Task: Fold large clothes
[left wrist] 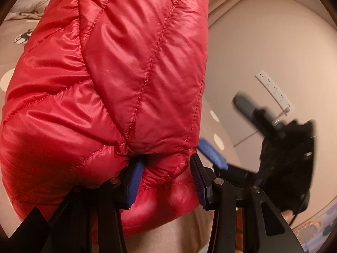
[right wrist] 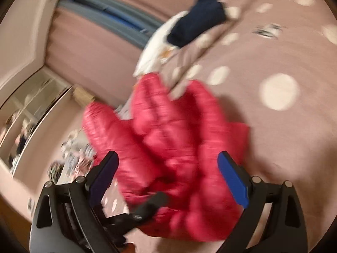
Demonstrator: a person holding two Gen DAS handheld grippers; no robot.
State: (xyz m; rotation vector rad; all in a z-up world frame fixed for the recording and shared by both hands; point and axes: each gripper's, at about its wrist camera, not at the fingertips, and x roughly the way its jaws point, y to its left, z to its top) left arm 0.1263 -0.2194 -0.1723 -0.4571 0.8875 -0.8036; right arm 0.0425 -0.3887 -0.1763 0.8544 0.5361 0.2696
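Red quilted puffer jacket (left wrist: 105, 80), bunched and lifted, fills the left wrist view directly ahead of the left gripper (left wrist: 166, 181). A puffed fold sits between the blue pads (left wrist: 133, 184), which stand somewhat apart; whether they actually pinch the fabric cannot be told. In the right wrist view the right gripper (right wrist: 168, 181) has its fingers spread wide, holding nothing, with the jacket lying crumpled on the pink spotted bedspread (right wrist: 284, 137) just beyond them. Farther back, a dark garment (right wrist: 198, 19) rests on a white pillow (right wrist: 153, 52) near the bed's far edge; a white power strip (left wrist: 273, 89) lies on the floor. Risk: the slick, lofty shell could slip from a shallow grasp, or the single-handed lift could let the loose bulk collapse into uneven folds. Sleeves, collar and hem cannot be distinguished; the right view is motion-blurred, and the jacket hides most of the bed from the left camera.
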